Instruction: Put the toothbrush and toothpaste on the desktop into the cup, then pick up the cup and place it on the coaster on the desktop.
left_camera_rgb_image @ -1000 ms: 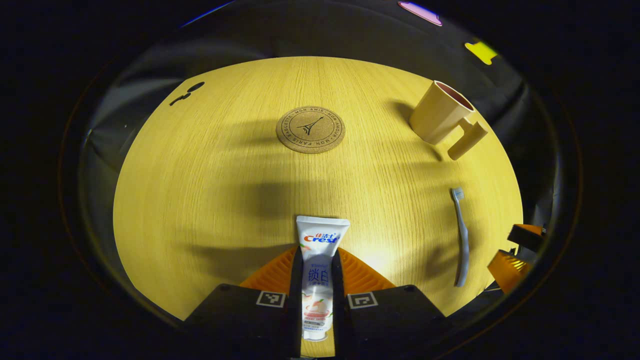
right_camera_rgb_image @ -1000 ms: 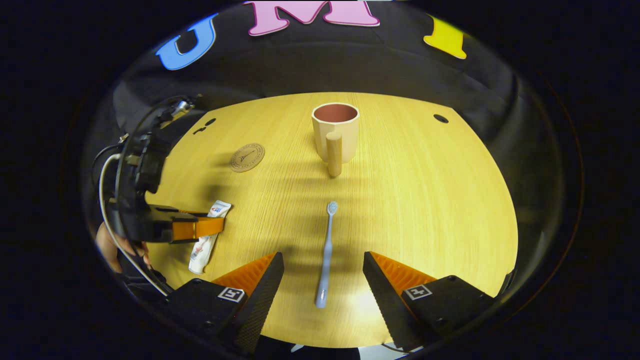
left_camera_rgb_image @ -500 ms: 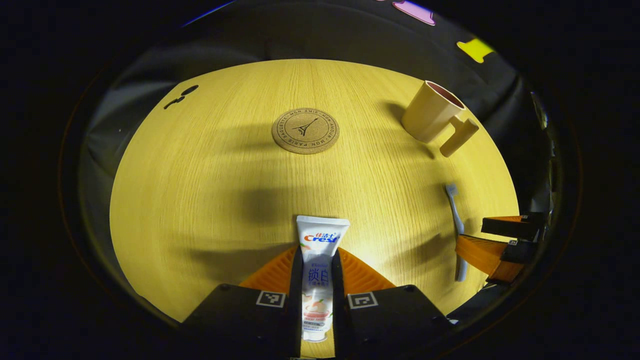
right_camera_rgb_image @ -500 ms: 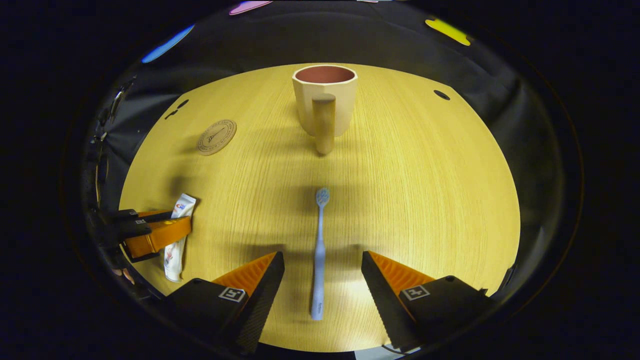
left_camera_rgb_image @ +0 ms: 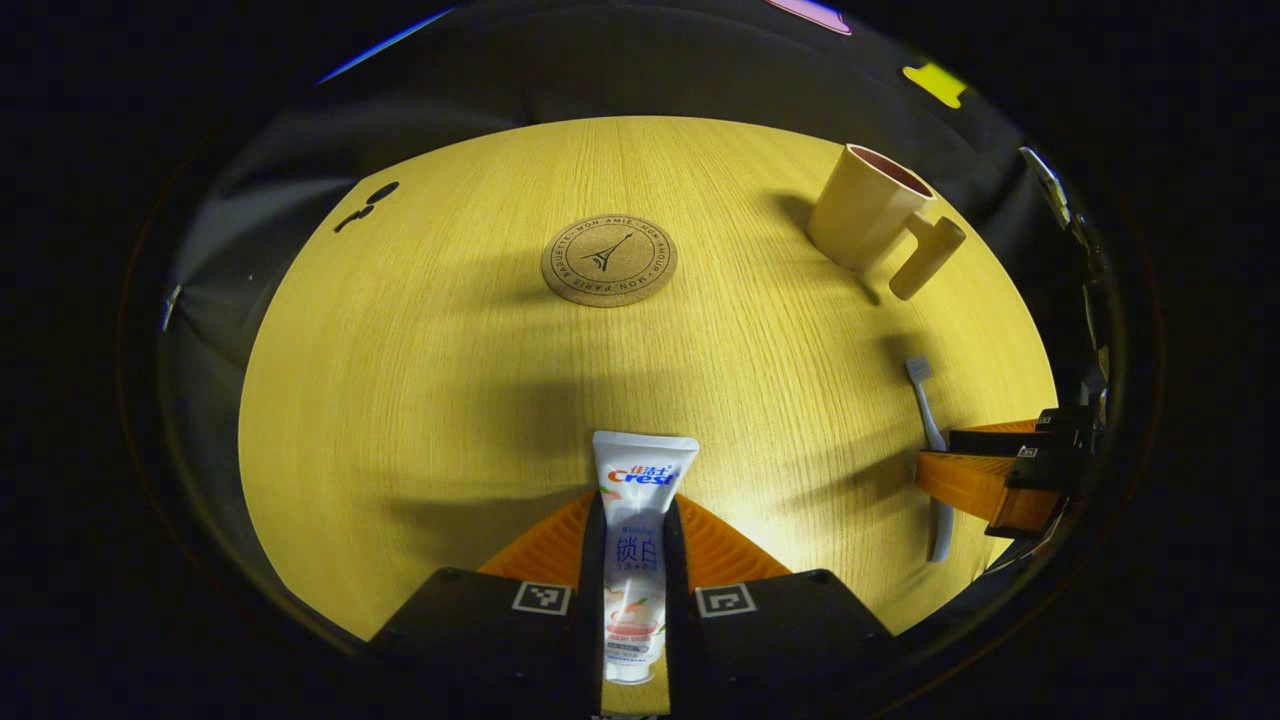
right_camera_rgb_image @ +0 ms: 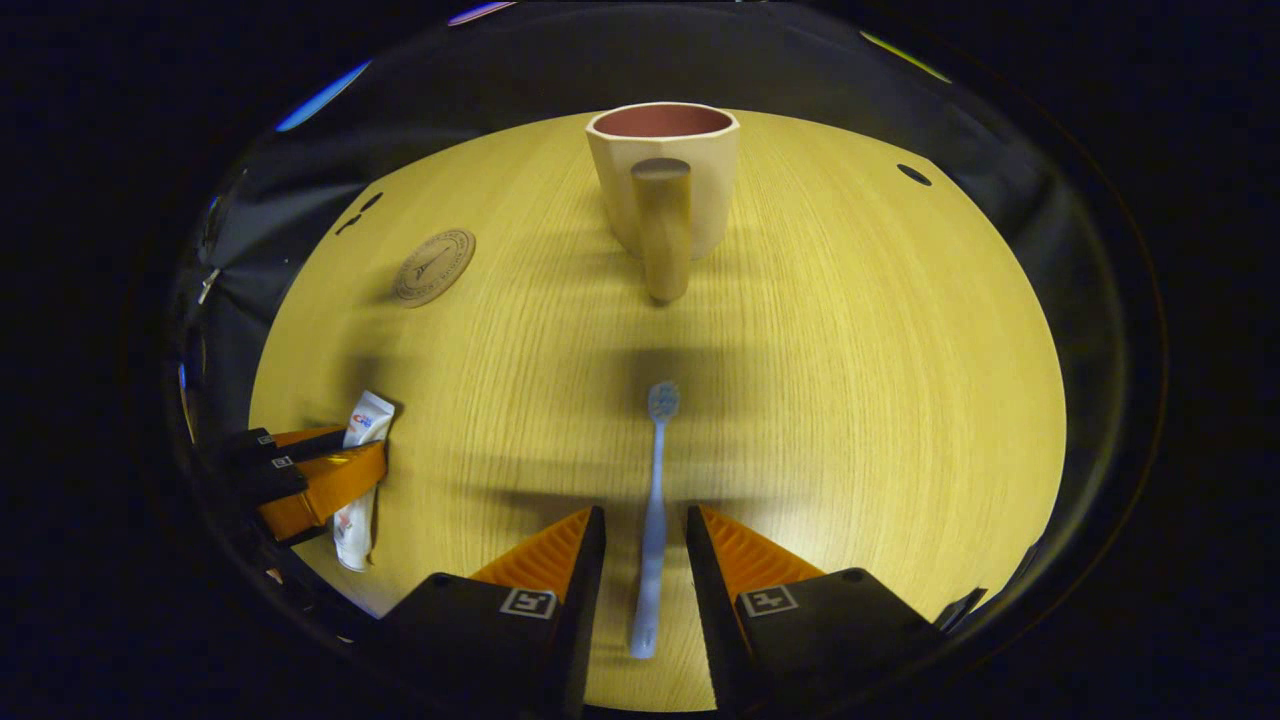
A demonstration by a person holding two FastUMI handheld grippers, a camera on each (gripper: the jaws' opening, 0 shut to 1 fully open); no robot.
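Observation:
A white toothpaste tube [left_camera_rgb_image: 640, 470] lies on the wooden desktop, and my left gripper [left_camera_rgb_image: 634, 498] is shut on its middle. A pale blue toothbrush [right_camera_rgb_image: 655, 470] lies lengthwise between the fingers of my right gripper [right_camera_rgb_image: 645, 512], bristles pointing away from me. Those fingers stand close on both sides of the handle with a thin gap left. The beige cup [right_camera_rgb_image: 663, 170] with a dark red inside stands upright beyond the brush, its thick handle toward me. A round cork coaster [left_camera_rgb_image: 608, 260] lies flat, left of the cup [left_camera_rgb_image: 865, 205]. In the right gripper view, the left gripper [right_camera_rgb_image: 320, 470] straddles the tube [right_camera_rgb_image: 365, 420].
The round-looking desktop [left_camera_rgb_image: 420, 380] ends in black cloth all round. Small dark holes mark its far left [left_camera_rgb_image: 380, 190] and far right [right_camera_rgb_image: 912, 174]. The right gripper [left_camera_rgb_image: 990, 470] sits over the toothbrush [left_camera_rgb_image: 922, 390] near the table's right edge.
My right gripper has moved forward and lower over the toothbrush, and its fingers have narrowed from wide apart to close beside the handle. The left gripper stays shut on the toothpaste.

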